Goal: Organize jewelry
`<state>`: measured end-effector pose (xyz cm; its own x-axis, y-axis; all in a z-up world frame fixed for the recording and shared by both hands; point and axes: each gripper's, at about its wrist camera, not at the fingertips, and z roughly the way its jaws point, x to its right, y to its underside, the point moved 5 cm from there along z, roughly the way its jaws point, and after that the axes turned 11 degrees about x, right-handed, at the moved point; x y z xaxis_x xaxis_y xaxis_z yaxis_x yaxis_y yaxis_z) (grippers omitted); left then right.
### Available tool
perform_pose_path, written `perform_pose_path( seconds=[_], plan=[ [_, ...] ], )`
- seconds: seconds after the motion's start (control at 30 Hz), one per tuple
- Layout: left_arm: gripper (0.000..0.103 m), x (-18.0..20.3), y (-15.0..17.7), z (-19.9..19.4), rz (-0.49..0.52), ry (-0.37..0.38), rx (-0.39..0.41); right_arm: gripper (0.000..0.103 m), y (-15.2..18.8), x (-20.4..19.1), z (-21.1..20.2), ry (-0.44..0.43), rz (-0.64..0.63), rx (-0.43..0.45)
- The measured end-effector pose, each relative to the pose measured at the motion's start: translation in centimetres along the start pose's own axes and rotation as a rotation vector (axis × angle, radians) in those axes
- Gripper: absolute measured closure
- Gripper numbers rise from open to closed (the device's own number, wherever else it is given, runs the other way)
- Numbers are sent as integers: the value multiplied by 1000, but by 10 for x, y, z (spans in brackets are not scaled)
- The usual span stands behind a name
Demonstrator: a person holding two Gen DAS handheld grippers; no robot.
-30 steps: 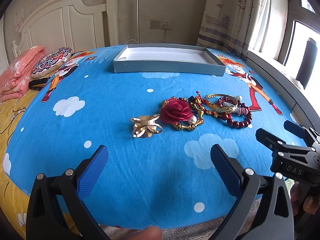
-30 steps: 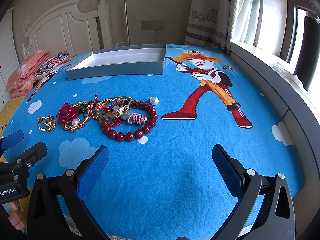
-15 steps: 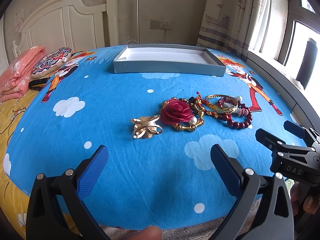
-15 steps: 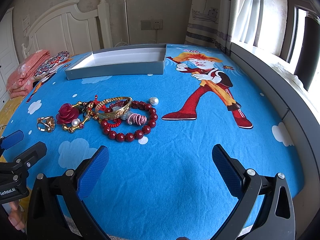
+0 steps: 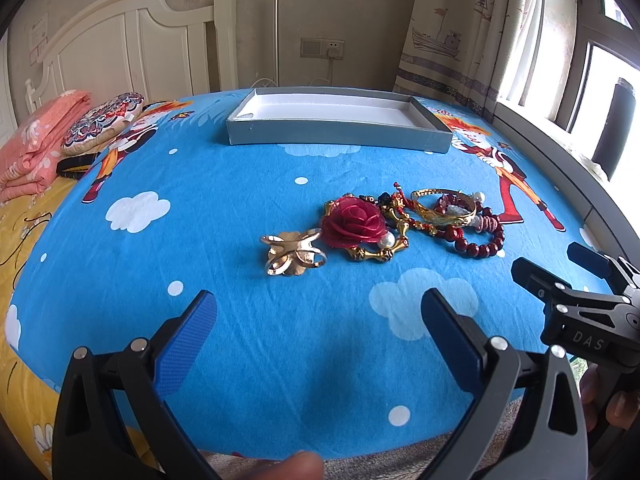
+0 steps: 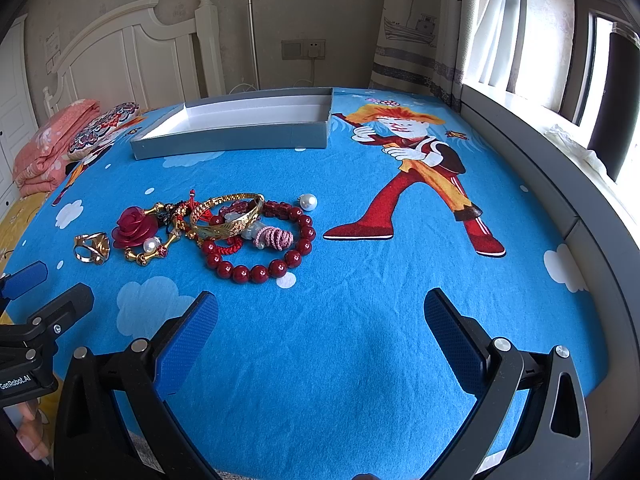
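A heap of jewelry lies on the blue cartoon bedsheet: a gold flower ring (image 5: 294,258) (image 6: 92,247), a red rose brooch (image 5: 354,222) (image 6: 134,228), a gold bangle (image 5: 444,206) (image 6: 230,216), a dark red bead bracelet (image 5: 480,240) (image 6: 260,268), a pink coiled piece (image 6: 276,237) and a loose pearl (image 6: 309,201). Behind them sits a shallow grey box (image 5: 340,136) (image 6: 240,140) with a white inside, nothing in it. My left gripper (image 5: 318,316) hangs open in front of the ring. My right gripper (image 6: 320,316) is open too, just right of the bead bracelet. Both hold nothing.
Folded pink bedding (image 5: 28,152) and a patterned round cushion (image 5: 102,122) lie at the far left by the white headboard (image 5: 120,52). A grey window ledge (image 6: 560,184) and curtain (image 6: 420,28) border the right. The right gripper's body (image 5: 588,320) shows at the left view's right edge.
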<state>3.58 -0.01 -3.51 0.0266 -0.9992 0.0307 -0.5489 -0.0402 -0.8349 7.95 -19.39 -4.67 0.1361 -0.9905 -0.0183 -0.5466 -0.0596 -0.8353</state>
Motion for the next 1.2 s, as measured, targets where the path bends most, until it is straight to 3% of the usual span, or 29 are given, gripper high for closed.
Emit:
perform_pose_path(
  seconds=[1.2],
  plan=[
    [4, -8, -3, 2, -17, 6, 8, 7, 2, 0, 2, -2, 7, 0]
  ],
)
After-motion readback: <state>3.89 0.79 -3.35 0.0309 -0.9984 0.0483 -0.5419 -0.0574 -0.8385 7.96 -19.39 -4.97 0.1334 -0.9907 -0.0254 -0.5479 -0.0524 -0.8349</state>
